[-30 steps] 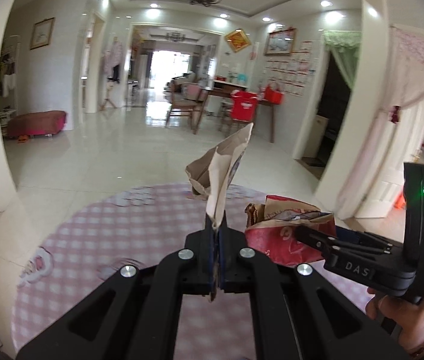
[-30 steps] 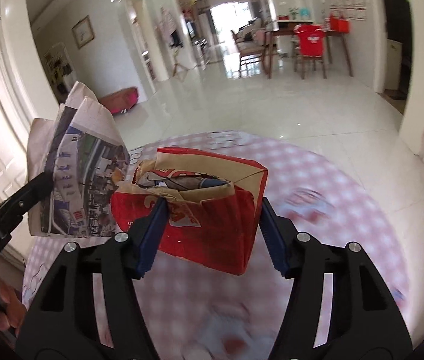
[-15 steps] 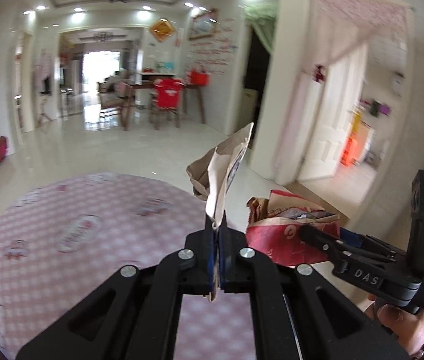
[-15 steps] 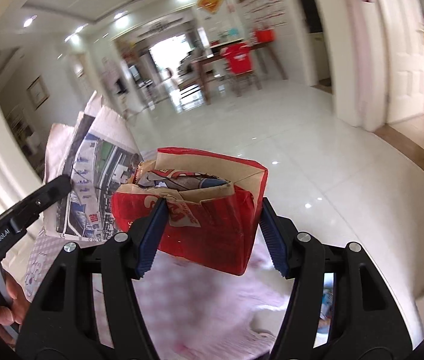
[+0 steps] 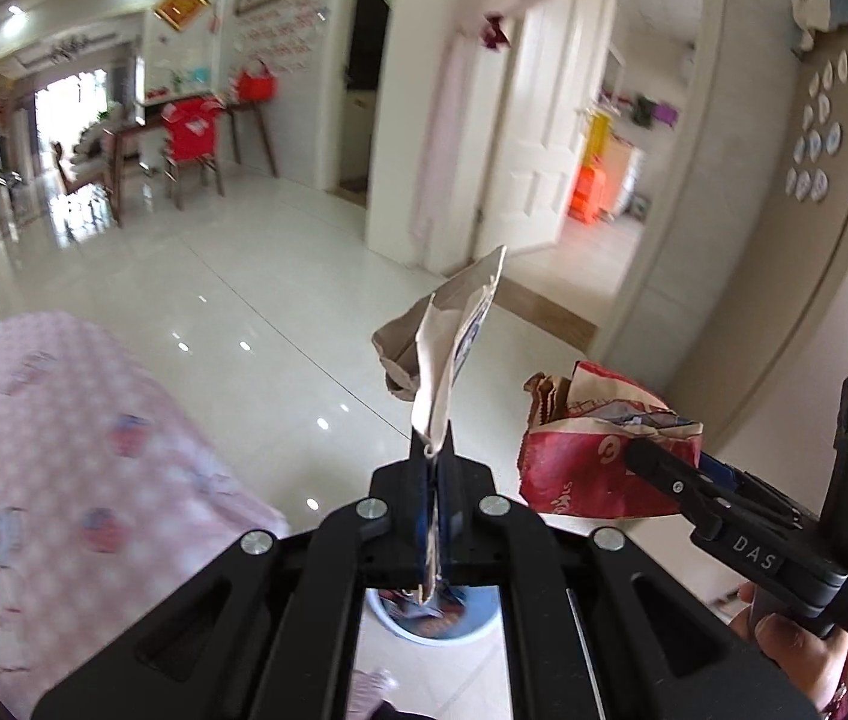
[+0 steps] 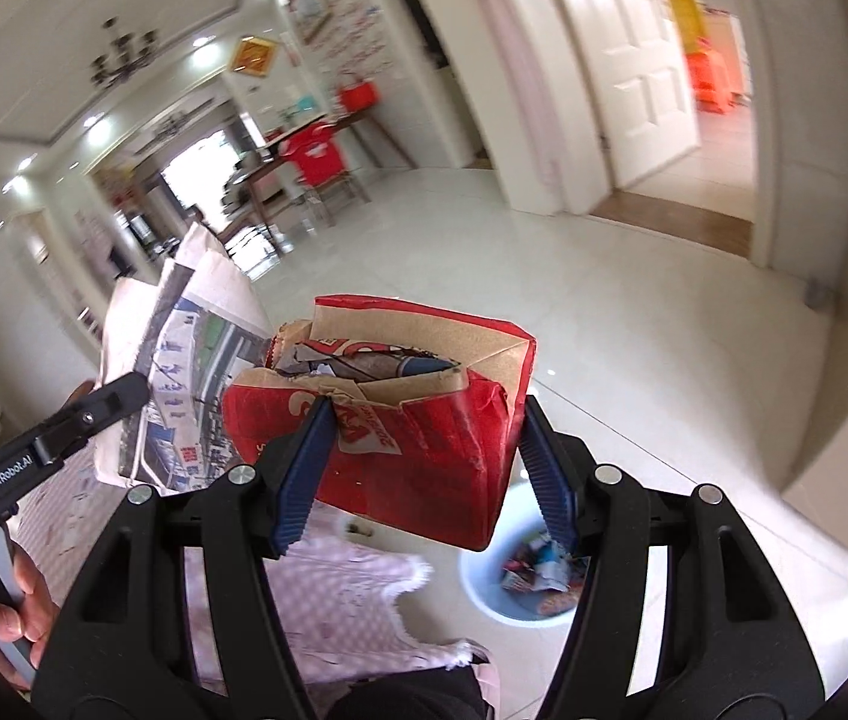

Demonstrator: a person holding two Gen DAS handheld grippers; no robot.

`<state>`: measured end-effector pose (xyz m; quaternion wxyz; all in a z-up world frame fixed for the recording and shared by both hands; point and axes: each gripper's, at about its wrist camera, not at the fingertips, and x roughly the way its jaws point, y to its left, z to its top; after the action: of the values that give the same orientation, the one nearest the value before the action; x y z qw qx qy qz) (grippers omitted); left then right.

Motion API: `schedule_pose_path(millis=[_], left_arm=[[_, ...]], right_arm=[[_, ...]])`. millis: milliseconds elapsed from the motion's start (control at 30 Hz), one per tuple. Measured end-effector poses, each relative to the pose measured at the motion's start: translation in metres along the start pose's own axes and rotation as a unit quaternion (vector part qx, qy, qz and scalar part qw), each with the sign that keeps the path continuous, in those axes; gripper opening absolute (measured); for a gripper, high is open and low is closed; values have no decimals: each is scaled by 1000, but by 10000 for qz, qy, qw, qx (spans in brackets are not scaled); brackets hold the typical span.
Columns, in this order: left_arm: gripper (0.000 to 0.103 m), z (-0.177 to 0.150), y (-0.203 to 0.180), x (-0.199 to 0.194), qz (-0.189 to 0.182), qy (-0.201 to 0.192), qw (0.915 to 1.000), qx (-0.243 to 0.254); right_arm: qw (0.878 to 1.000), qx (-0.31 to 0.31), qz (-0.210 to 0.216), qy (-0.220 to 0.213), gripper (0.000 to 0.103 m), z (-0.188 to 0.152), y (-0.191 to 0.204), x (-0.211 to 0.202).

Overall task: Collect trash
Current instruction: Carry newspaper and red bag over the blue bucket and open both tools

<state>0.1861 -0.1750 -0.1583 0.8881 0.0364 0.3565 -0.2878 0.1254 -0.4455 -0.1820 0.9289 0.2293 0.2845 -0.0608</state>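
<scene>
My left gripper (image 5: 437, 450) is shut on a folded newspaper (image 5: 448, 348) that stands up from its jaws; the paper also shows in the right wrist view (image 6: 183, 372). My right gripper (image 6: 424, 420) is shut on a crumpled red and brown paper bag (image 6: 424, 420), its blue pads pressing both sides; the bag also shows in the left wrist view (image 5: 592, 456). A light blue trash bin (image 6: 520, 588) with scraps inside stands on the floor below the bag, and shows under my left gripper (image 5: 430, 618).
A table with a pink checked cloth (image 5: 63, 480) is at the left, its edge near the bin (image 6: 351, 594). Glossy white tile floor (image 5: 243, 300) stretches ahead. A wall and white door (image 5: 532, 138) are to the right, a dining table with red-covered chair (image 5: 189, 132) far back.
Both grippers swung right, off the pink table toward the floor, still holding the newspaper and bag. The blue bin has come into view beneath them.
</scene>
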Motion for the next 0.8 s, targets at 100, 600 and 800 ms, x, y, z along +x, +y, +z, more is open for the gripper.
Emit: schedule_pose_path(millis=[100, 600, 800], left_arm=[[2, -6, -17, 31, -133, 237, 9996, 64], [77, -26, -51, 107, -176, 950, 9952, 180], [78, -30, -48, 100, 1, 1030, 9945, 190]], right_arm=[[9995, 261, -186, -3, 60, -7, -29, -2], [9952, 813, -534, 146, 61, -31, -90, -1], [9958, 750, -462, 236, 61, -30, -80, 8]])
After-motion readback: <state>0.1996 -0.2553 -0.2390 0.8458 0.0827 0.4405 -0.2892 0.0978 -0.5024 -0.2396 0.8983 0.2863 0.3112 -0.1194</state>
